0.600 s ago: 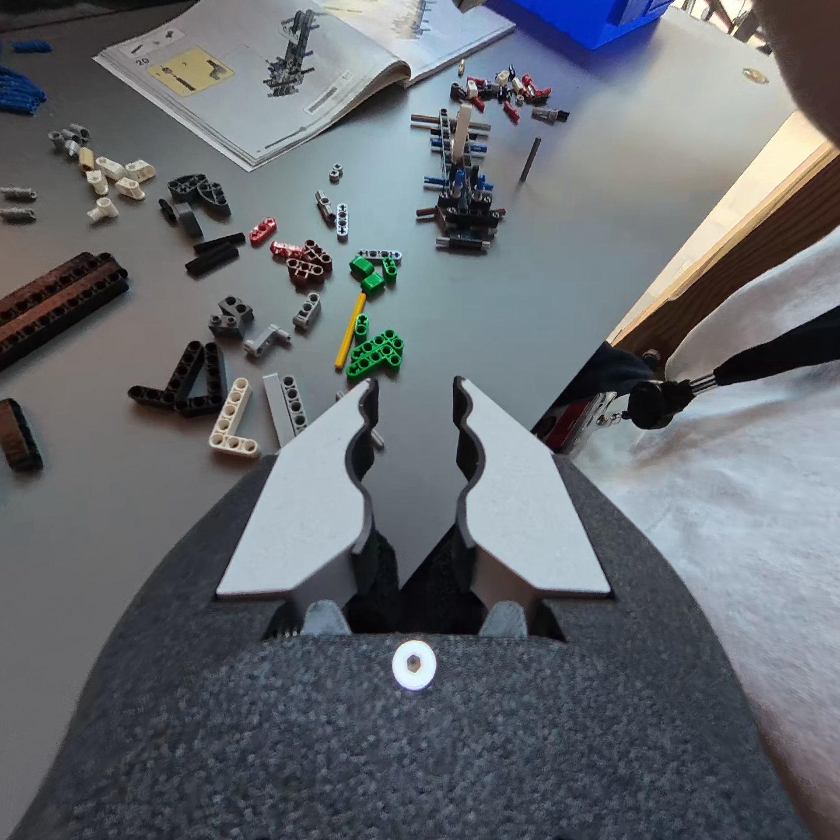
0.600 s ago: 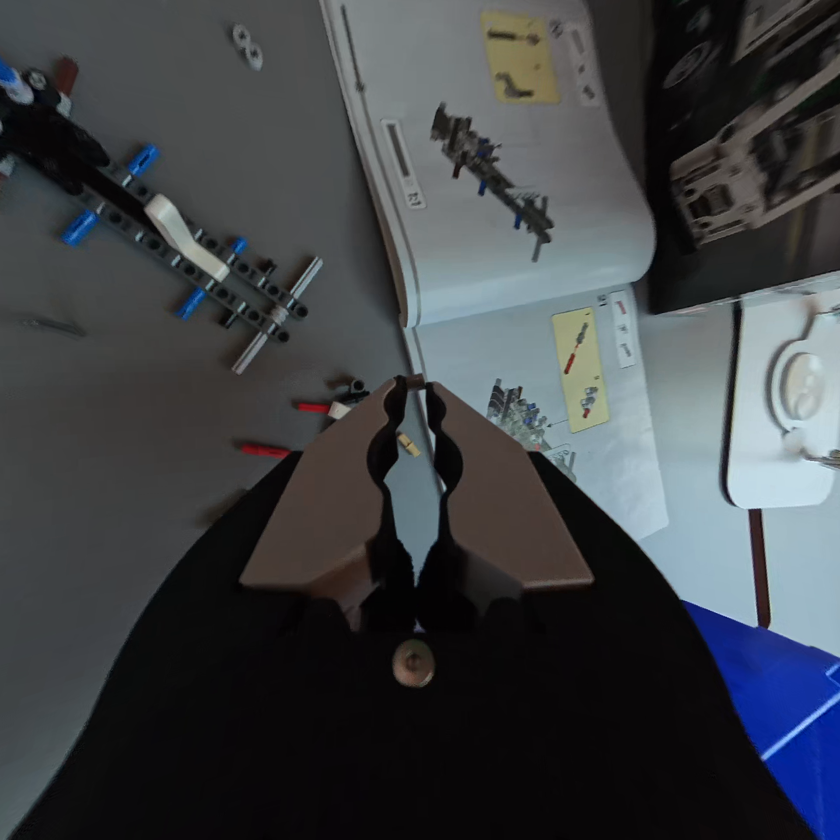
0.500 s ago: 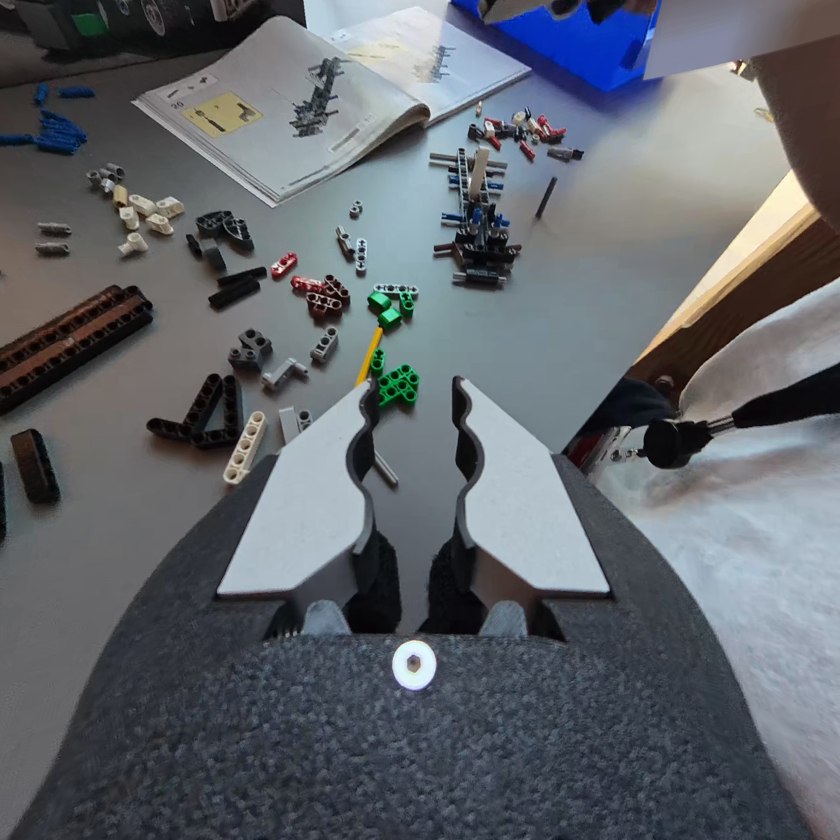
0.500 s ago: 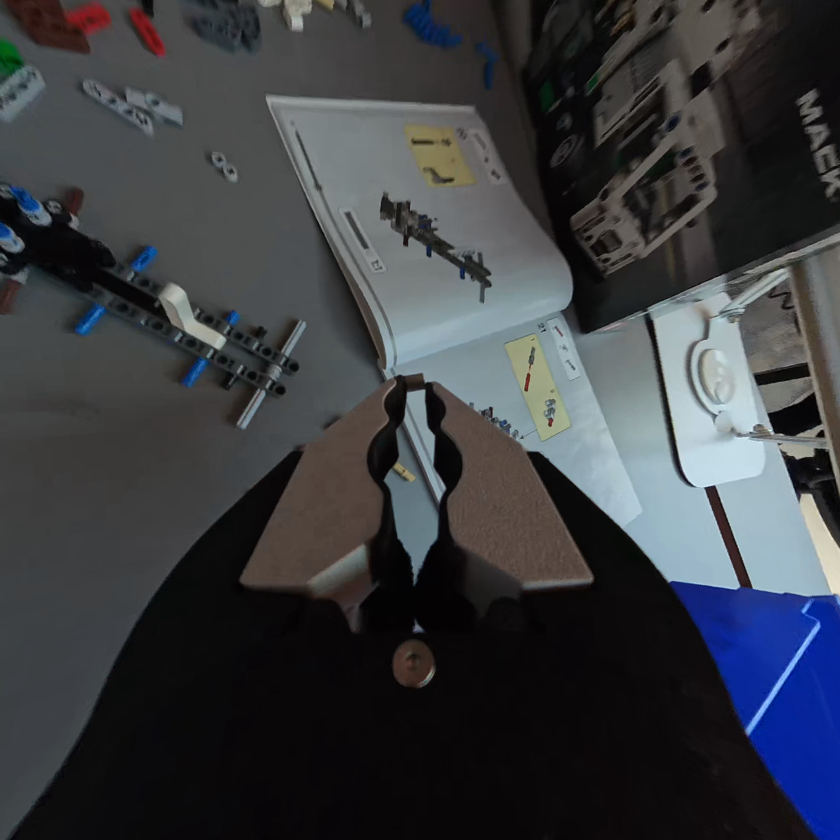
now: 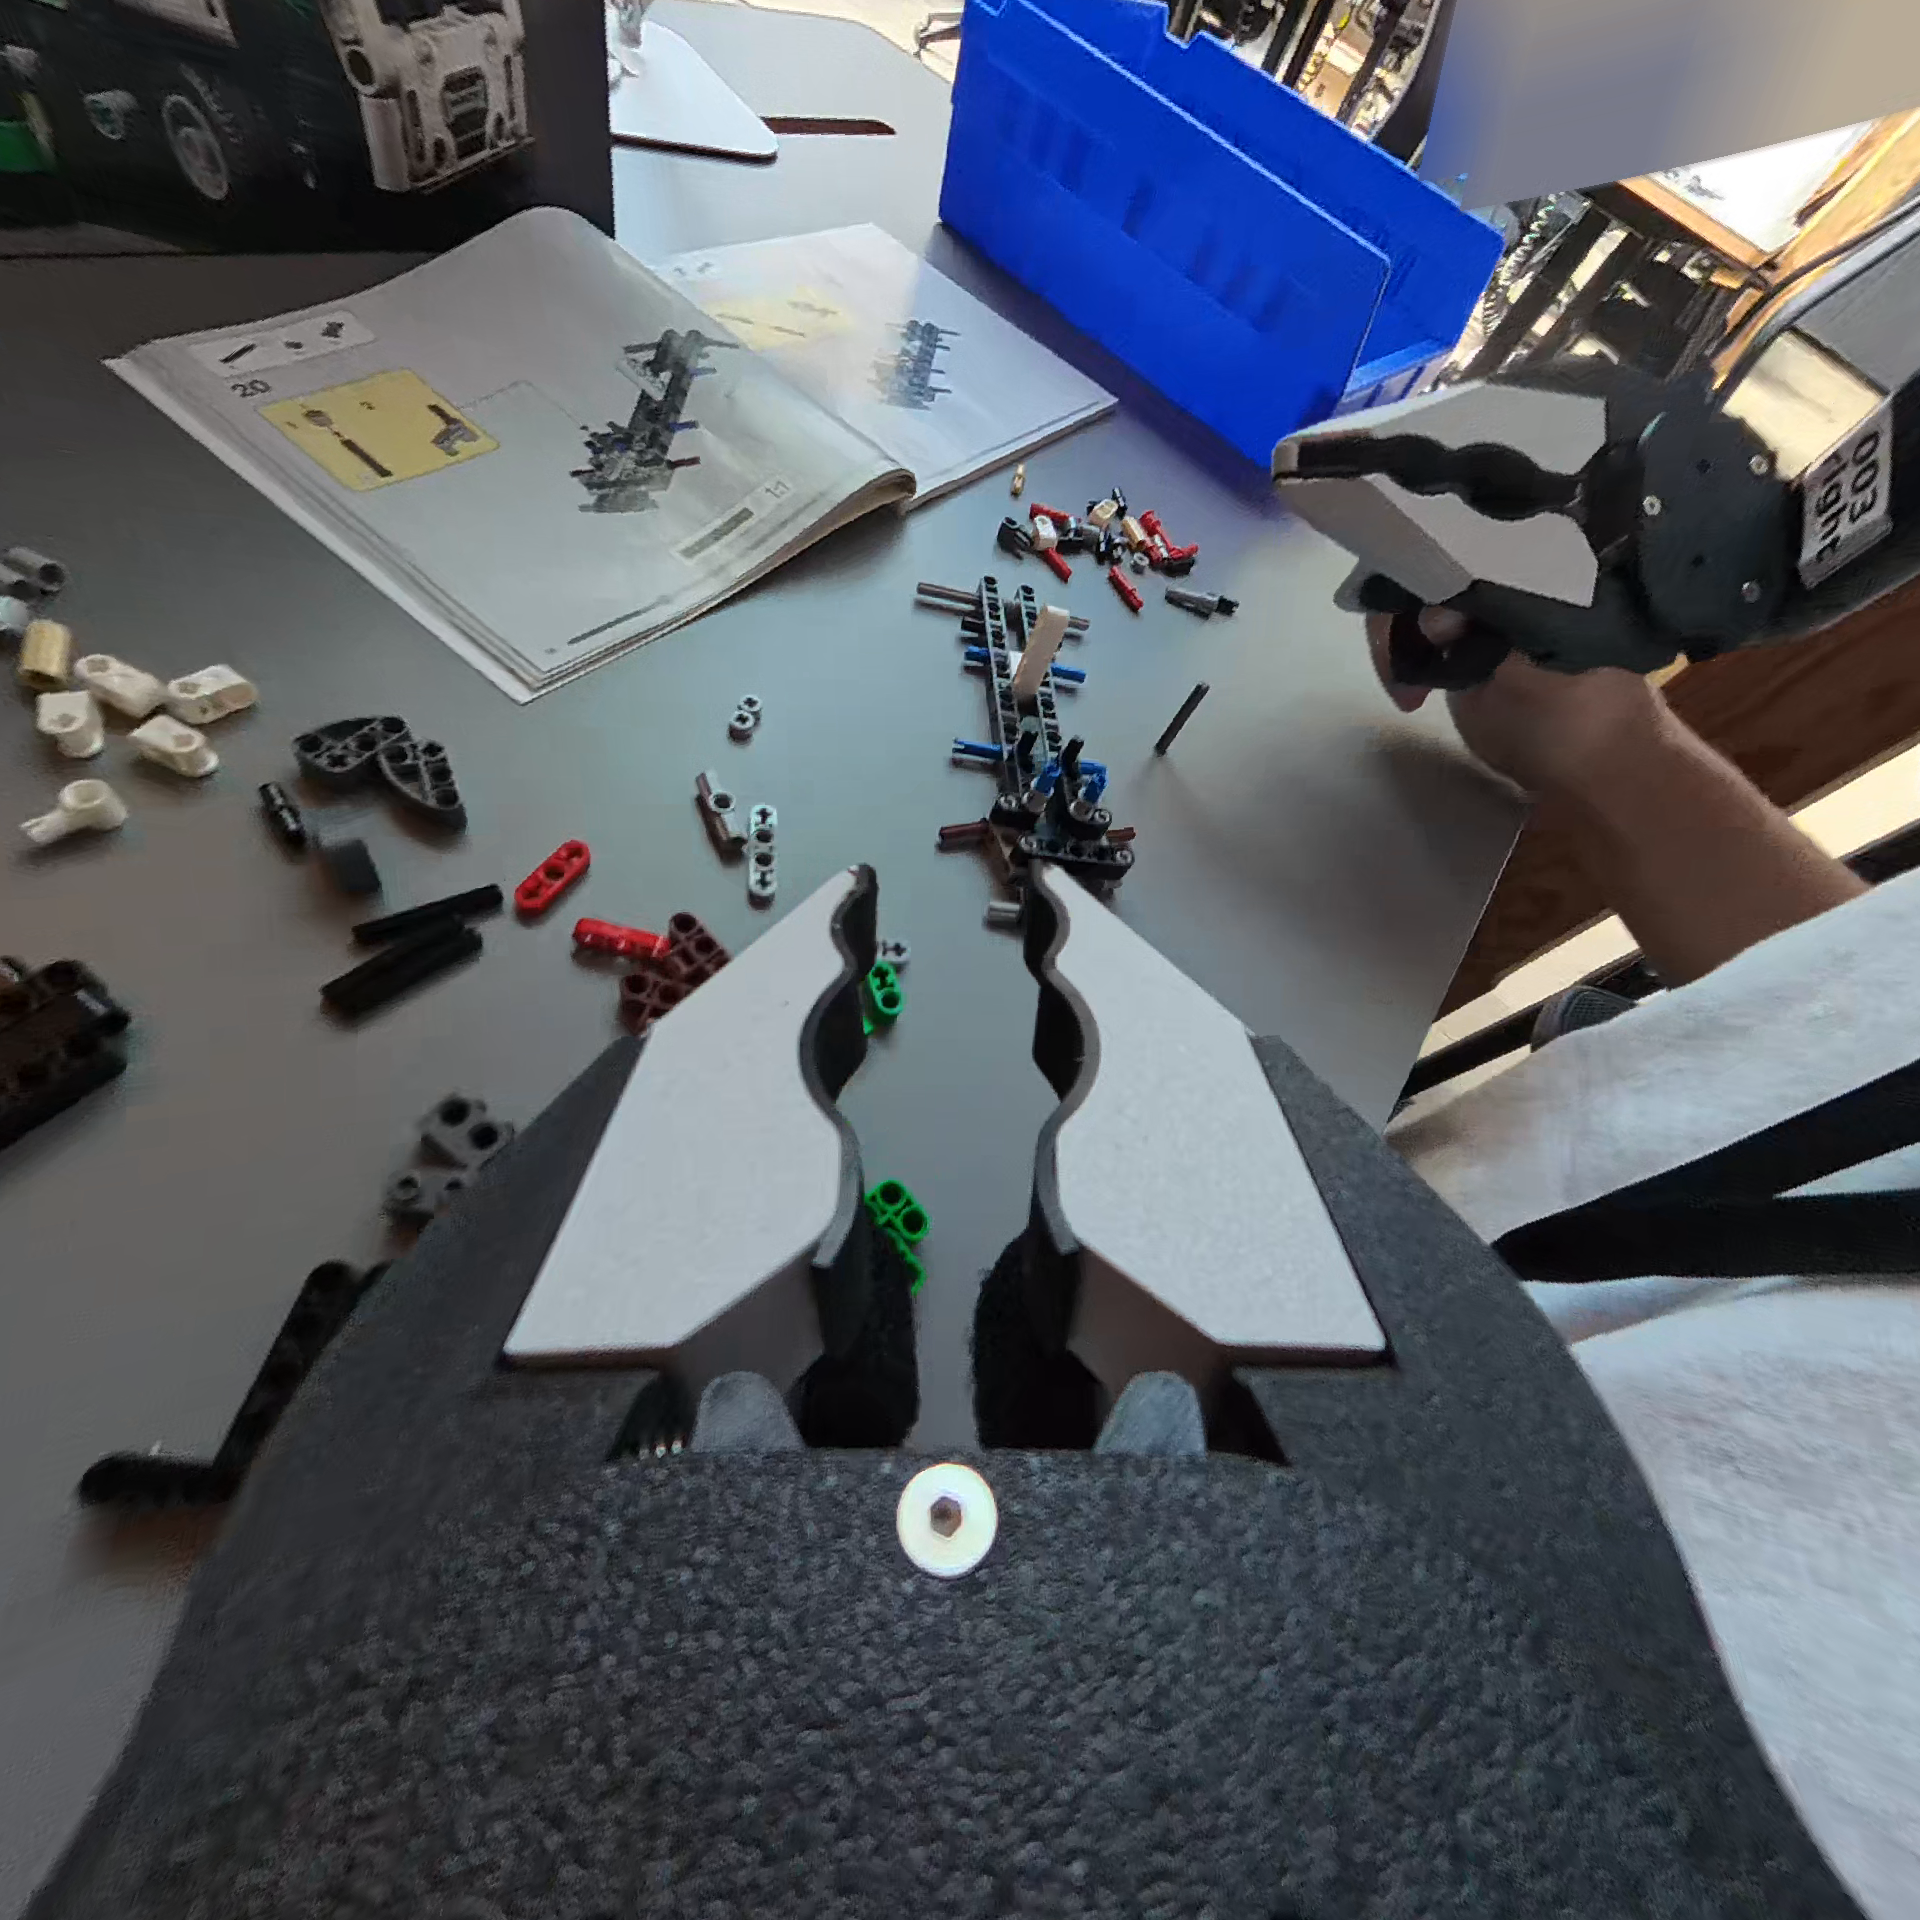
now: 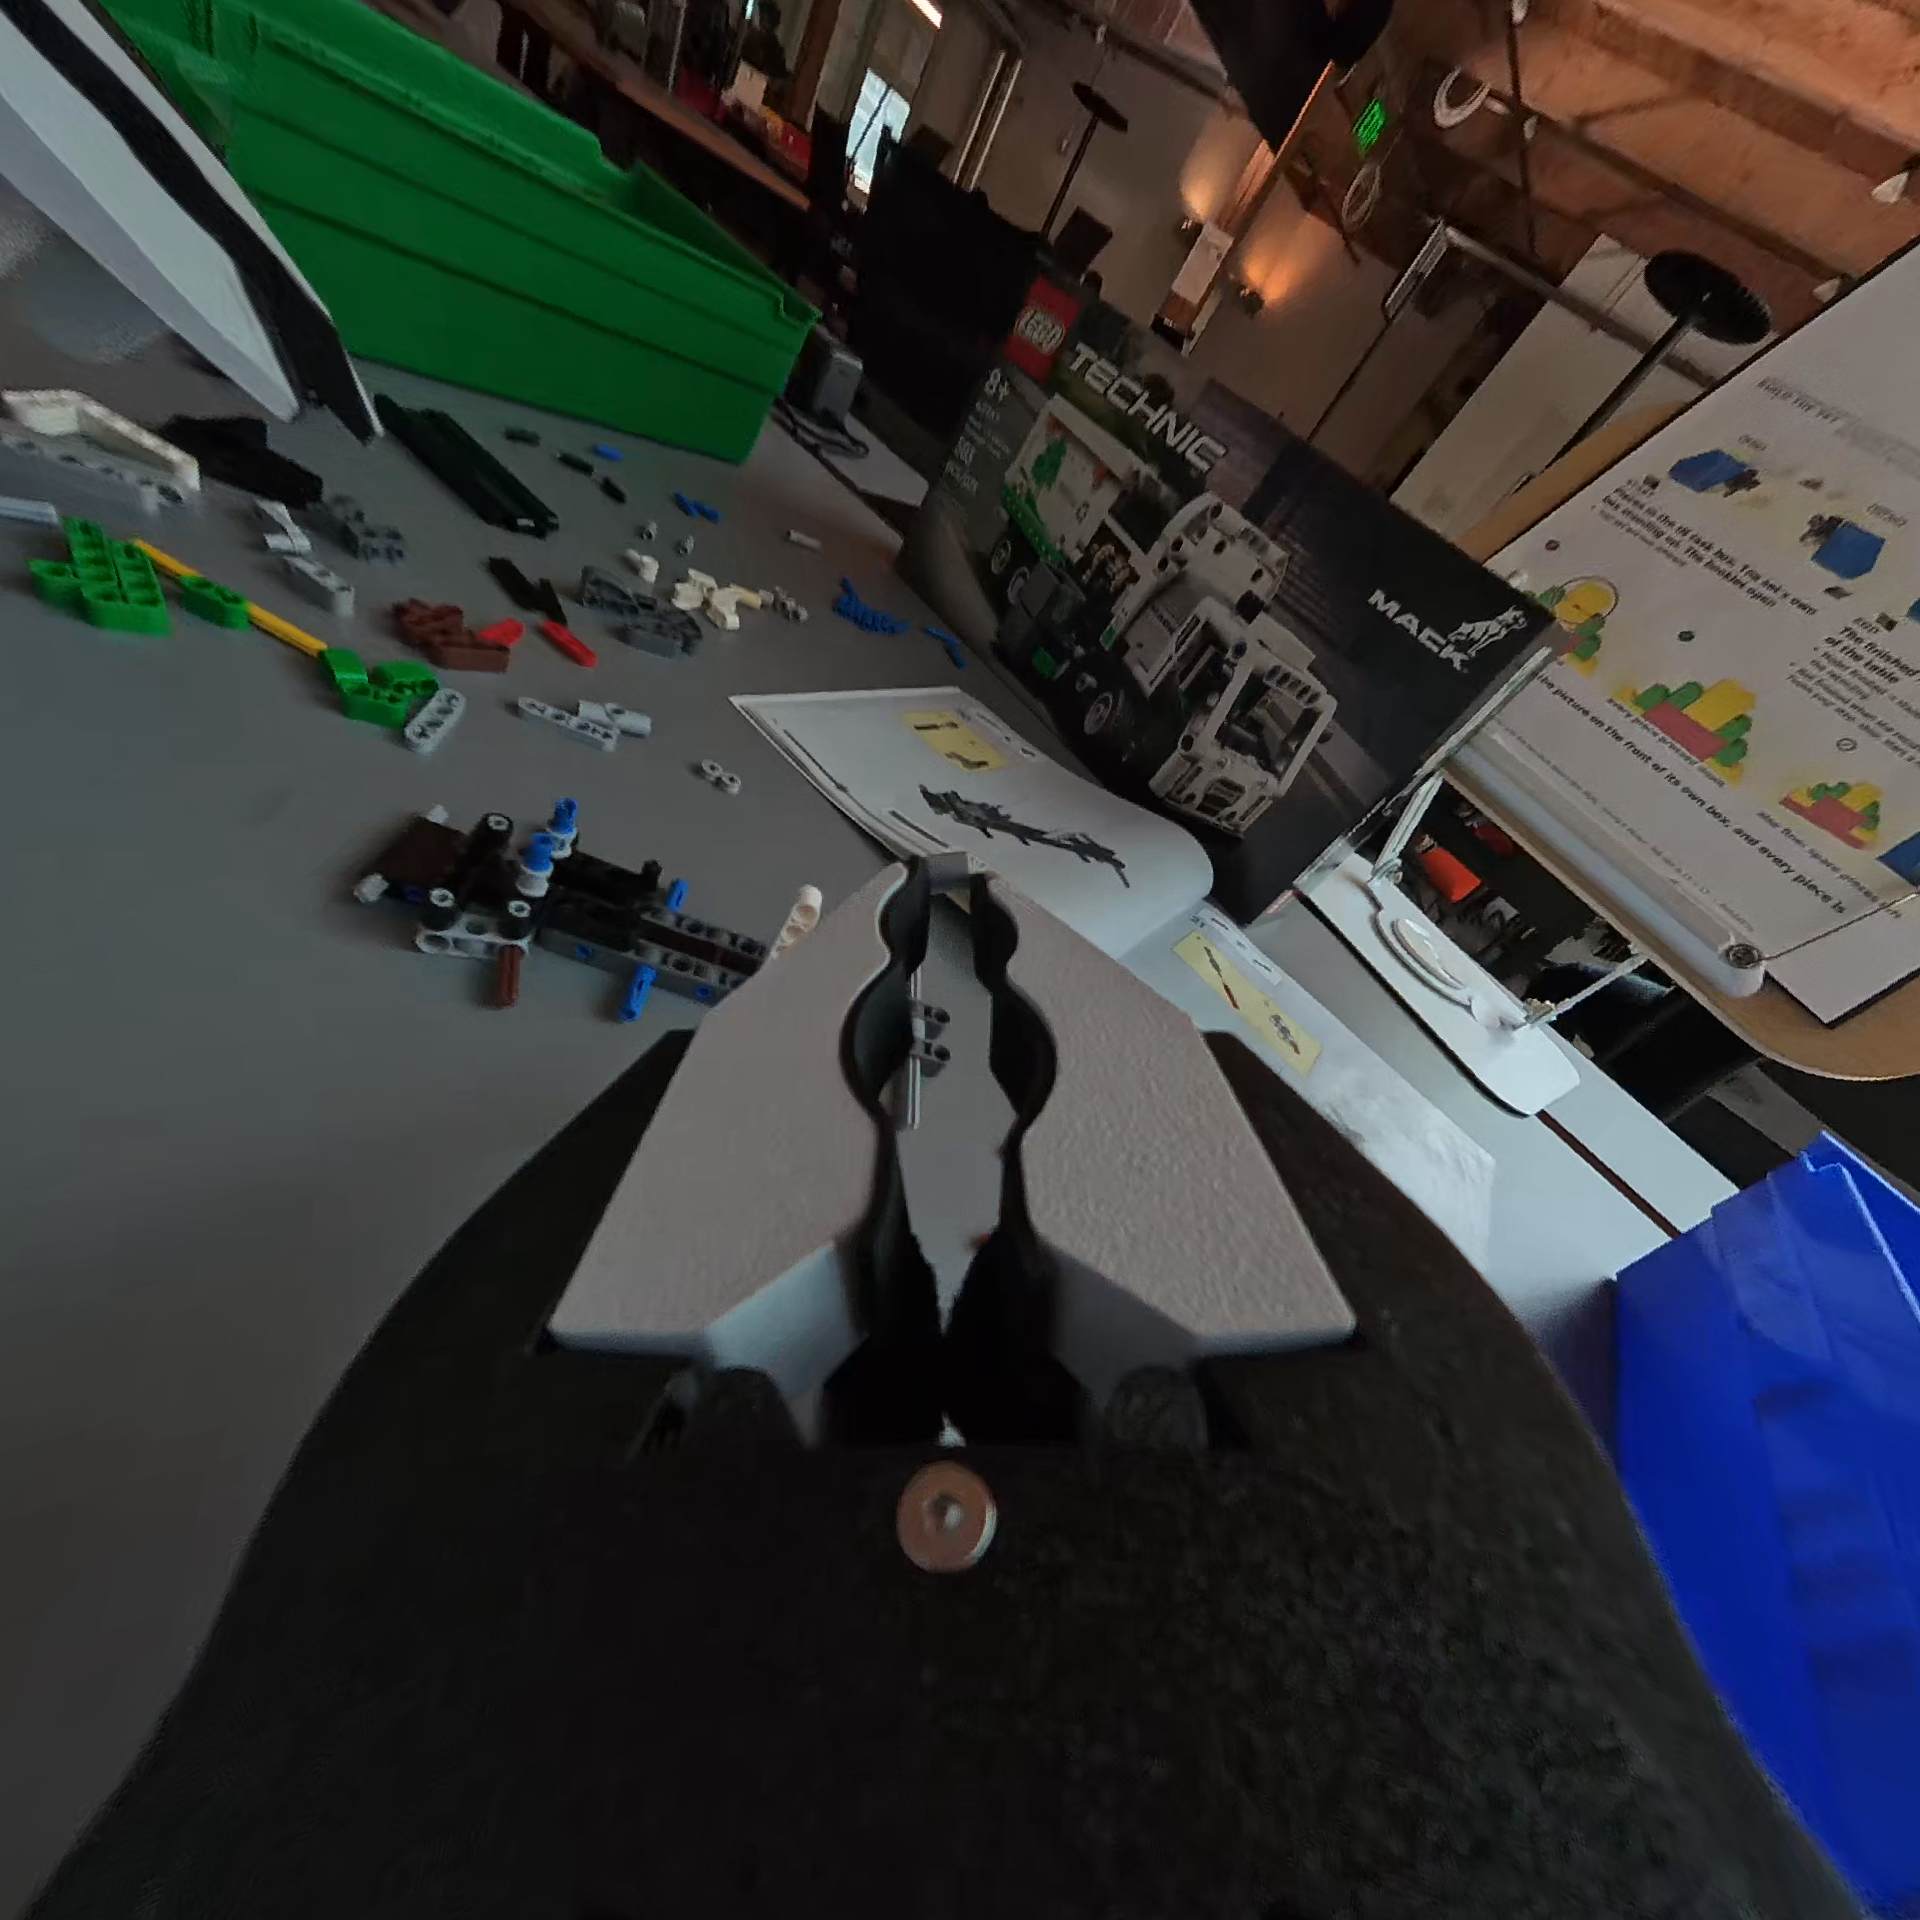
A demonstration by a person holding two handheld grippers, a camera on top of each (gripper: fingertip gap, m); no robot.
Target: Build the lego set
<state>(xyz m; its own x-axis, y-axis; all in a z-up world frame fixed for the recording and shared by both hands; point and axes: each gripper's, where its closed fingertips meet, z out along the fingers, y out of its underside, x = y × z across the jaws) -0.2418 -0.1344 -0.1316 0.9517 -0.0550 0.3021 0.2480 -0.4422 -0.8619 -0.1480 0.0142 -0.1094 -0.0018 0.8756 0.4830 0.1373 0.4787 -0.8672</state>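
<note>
Left tongs spread above the loose parts, right tongs lifted and pinching a small grey piece.

Nearest in the left wrist view, the left gripper (image 5: 945, 894) hangs over the dark table (image 5: 1299, 831) with its jaws apart and nothing between them; green connectors (image 5: 894, 1210) lie on the table in the gap below. Just past its tips sits the partly built lego frame (image 5: 1023, 717) — a grey beam bristling with blue pins and a cream piece — with a small heap of red and black pins (image 5: 1112, 535) beyond it. To the right, a hand holds the right gripper (image 5: 1288, 468) up off the table, well clear of the frame. In its own view, the right gripper (image 6: 943, 871) is nearly closed, clamped at the tips on a small grey piece (image 6: 948, 868). Farther back the open instruction booklet (image 5: 582, 447) lies flat, then the blue bin (image 5: 1195, 270) — and the set's box (image 6: 1195, 623) stands upright behind the booklet.
</note>
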